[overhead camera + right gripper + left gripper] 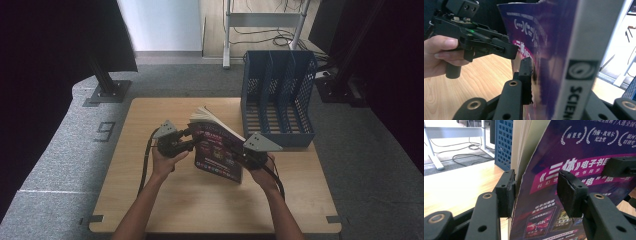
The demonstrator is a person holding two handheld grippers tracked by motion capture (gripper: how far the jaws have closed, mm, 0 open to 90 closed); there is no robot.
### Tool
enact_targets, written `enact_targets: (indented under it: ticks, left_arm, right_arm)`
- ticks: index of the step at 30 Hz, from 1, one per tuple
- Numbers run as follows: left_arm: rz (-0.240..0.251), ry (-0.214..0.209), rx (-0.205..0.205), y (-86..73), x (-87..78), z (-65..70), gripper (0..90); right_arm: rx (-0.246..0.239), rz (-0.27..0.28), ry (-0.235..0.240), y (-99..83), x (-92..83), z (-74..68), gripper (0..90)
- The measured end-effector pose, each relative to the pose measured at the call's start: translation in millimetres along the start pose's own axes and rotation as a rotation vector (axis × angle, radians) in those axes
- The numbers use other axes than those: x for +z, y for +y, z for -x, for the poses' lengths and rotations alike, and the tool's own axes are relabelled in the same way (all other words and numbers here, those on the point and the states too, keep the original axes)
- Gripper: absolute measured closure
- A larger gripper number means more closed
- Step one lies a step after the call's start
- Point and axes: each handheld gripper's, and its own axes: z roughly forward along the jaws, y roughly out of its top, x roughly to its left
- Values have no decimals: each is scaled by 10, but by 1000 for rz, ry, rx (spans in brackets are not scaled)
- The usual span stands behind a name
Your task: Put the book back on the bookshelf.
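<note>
Purple-covered paperback book (218, 150): we hold it off the wooden counter (210, 200), left gripper (536, 192) jaws spread astride its fore-edge, right gripper (549, 82) jaws pinching its spine. Blue mesh file rack (278, 95) stands empty; filing apparently remains.

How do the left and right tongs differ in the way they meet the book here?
The left tongs stand open around the book's page edge, one pad on the pages and the other off the purple cover; the right tongs grip it at the grey spine end. The left tongs sit at the book's upper part, the right tongs lower down. Both reach the same tilted book above the table.
</note>
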Motion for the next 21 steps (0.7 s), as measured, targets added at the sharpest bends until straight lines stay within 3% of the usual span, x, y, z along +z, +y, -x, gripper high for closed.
enact_targets:
  ticks: [4,7,11,16,21]
  left_arm:
    - [-2,5,1,-5,-9,4,496]
    - [-1,6,3,3,-33,19,486]
    - [-26,48,30,-1,-73,52,461]
    - [-39,83,36,-75,-154,81,446]
    - [-54,101,16,-181,-234,77,440]
  right_arm:
    - [19,1,19,3,3,30,796]
    - [21,2,0,-2,-11,31,811]
    - [22,4,-5,-5,-24,41,814]
    - [44,11,-20,-14,-29,41,814]
    - [72,17,-42,-20,-42,48,815]
